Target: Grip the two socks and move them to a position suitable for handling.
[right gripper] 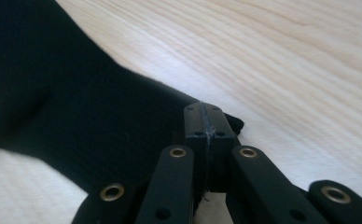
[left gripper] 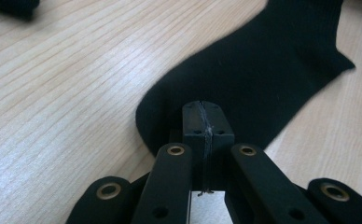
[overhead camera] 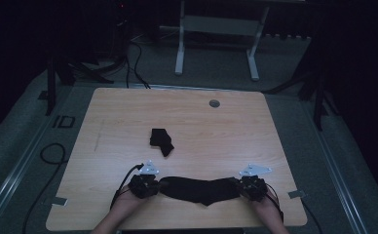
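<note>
left tongs (overhead camera: 150, 185): clamped on sock's (overhead camera: 199, 189) left end, forearm low from near edge | right tongs (overhead camera: 248, 186): clamped on right end | sock stretched flat on counter (overhead camera: 128, 117)

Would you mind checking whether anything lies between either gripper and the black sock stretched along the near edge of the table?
Nothing visible does. The left gripper and the right gripper each sit shut at opposite ends of the black sock. The folded dark cloth lies apart, farther up the table.
</note>
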A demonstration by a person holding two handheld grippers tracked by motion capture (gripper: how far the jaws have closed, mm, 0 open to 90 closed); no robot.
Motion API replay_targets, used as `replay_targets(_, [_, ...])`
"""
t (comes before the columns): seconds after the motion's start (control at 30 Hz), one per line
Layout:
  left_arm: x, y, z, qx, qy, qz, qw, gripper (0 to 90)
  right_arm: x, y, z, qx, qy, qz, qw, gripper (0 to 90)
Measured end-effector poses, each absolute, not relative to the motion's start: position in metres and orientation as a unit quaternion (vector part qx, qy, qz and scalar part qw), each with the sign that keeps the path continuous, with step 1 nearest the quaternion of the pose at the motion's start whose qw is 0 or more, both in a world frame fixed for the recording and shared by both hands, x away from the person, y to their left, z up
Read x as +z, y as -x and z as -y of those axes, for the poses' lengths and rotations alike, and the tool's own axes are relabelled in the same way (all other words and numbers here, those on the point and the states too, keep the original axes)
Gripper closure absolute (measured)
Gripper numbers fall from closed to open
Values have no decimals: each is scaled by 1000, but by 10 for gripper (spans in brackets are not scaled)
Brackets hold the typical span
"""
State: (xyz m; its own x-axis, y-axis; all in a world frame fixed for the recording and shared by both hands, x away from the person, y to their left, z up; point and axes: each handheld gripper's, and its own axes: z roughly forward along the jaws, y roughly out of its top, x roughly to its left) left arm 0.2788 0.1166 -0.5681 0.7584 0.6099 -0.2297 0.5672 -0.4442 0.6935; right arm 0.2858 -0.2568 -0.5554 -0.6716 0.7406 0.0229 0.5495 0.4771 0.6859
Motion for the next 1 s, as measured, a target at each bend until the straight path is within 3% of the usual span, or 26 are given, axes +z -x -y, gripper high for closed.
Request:
replay_targets(0.3, [-570, -280, -115, 19, -841, -353, 410, 890, -554, -290, 262, 351, -392, -841, 126, 858])
replay_targets(0.57, [-556, -266, -133, 59, -814, -355, 456, 675, -528, -302, 248, 385, -368, -839, 114, 700])
replay_targets(0.7, [-555, -251, -149, 101, -808, -362, 454, 561, -512, -316, 225, 396, -343, -844, 114, 629])
replay_targets(0.83, [-561, -244, -167, 110, -793, -374, 467, 434, -496, -331, 196, 404, -314, -850, 121, 590])
replay_targets(1.0, [-565, -242, -181, 129, -783, -388, 468, 383, -485, -356, 154, 404, -286, -861, 114, 529])
